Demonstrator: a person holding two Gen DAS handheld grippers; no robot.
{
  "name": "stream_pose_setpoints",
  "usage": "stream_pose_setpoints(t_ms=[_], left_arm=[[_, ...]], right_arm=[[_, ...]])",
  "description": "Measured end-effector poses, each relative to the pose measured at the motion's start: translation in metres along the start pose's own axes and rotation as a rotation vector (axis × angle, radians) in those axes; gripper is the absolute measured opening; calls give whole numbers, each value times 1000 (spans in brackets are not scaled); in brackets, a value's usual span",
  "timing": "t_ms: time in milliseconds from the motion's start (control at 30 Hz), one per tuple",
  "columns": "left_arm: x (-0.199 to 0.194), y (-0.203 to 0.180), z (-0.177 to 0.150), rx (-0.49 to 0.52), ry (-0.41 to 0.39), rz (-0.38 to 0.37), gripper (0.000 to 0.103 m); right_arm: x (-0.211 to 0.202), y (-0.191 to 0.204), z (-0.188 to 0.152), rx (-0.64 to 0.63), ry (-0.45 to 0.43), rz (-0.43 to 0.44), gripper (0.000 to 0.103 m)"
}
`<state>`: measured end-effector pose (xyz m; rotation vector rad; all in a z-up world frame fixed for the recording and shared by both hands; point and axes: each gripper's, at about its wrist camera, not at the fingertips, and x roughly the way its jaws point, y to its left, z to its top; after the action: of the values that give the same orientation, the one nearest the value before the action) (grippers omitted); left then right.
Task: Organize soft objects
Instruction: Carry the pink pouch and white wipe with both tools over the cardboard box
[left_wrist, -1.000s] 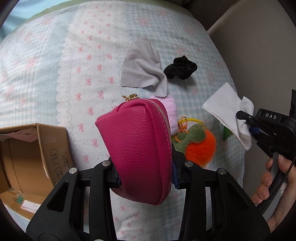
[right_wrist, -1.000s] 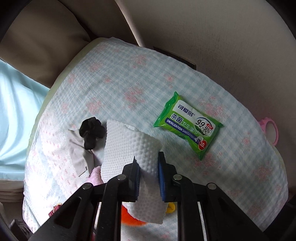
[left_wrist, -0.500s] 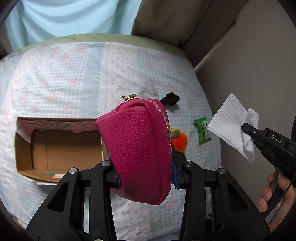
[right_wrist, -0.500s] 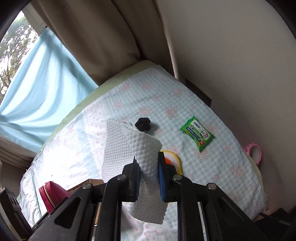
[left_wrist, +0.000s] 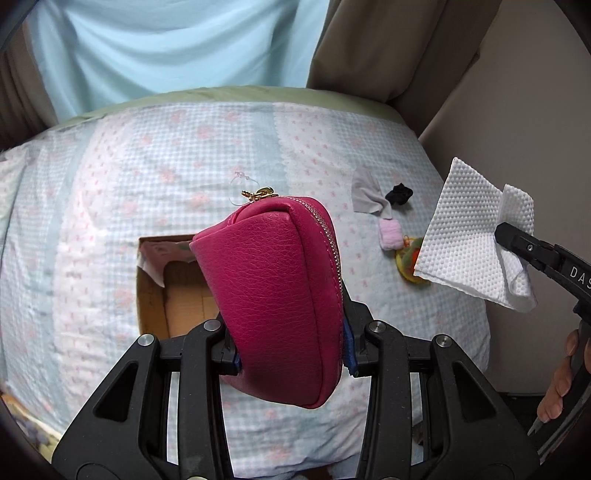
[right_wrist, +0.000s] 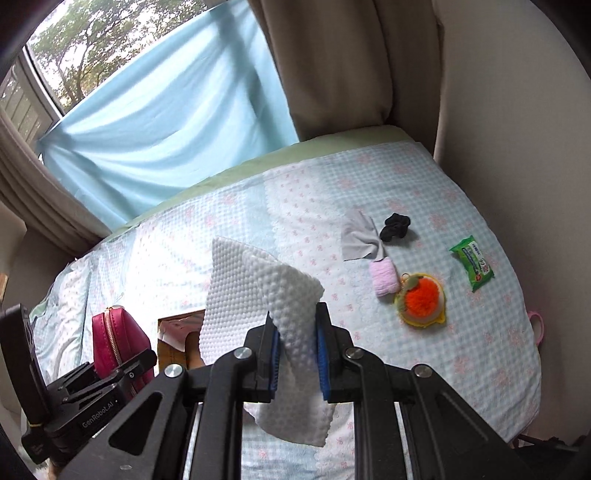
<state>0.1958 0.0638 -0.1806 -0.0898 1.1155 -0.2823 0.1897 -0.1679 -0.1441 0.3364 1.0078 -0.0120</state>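
Note:
My left gripper (left_wrist: 290, 349) is shut on a pink leather zip pouch (left_wrist: 273, 291) and holds it high above an open cardboard box (left_wrist: 173, 295) on the bed. The pouch (right_wrist: 118, 343) also shows at the left of the right wrist view. My right gripper (right_wrist: 295, 354) is shut on a white embossed paper towel (right_wrist: 266, 299), held up in the air; the towel (left_wrist: 472, 243) also shows at the right of the left wrist view. The pouch hides much of the box.
On the checked bedspread (right_wrist: 443, 350) lie a grey cloth (right_wrist: 358, 236), a black scrunchie (right_wrist: 397, 225), a pale pink fluffy item (right_wrist: 384, 280), an orange pompom toy (right_wrist: 421, 302) and a green wipes pack (right_wrist: 474, 266). Curtains stand at the far edge, a wall at the right.
Both grippers have risen and pulled back from the bed, so everything looks smaller. The box now sits behind the pouch. Both holds are unchanged.

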Motion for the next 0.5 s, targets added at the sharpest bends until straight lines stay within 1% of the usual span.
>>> stream_pose_setpoints(t_ms=[133, 200, 267, 400, 500], left_arm=[[3, 47, -10, 28, 51, 29, 35], [8, 68, -14, 55, 77, 46, 35], [18, 85, -17, 81, 102, 56, 35], [49, 112, -19, 113, 169, 57, 35], [75, 123, -19, 148, 221, 77, 35]], right_arm=[[35, 44, -21, -77, 62, -1, 16], [55, 62, -32, -100, 95, 14, 15], [73, 78, -41, -118, 126, 12, 16], [109, 105, -52, -164, 187, -20, 15], [139, 112, -54, -201, 247, -63, 15]])
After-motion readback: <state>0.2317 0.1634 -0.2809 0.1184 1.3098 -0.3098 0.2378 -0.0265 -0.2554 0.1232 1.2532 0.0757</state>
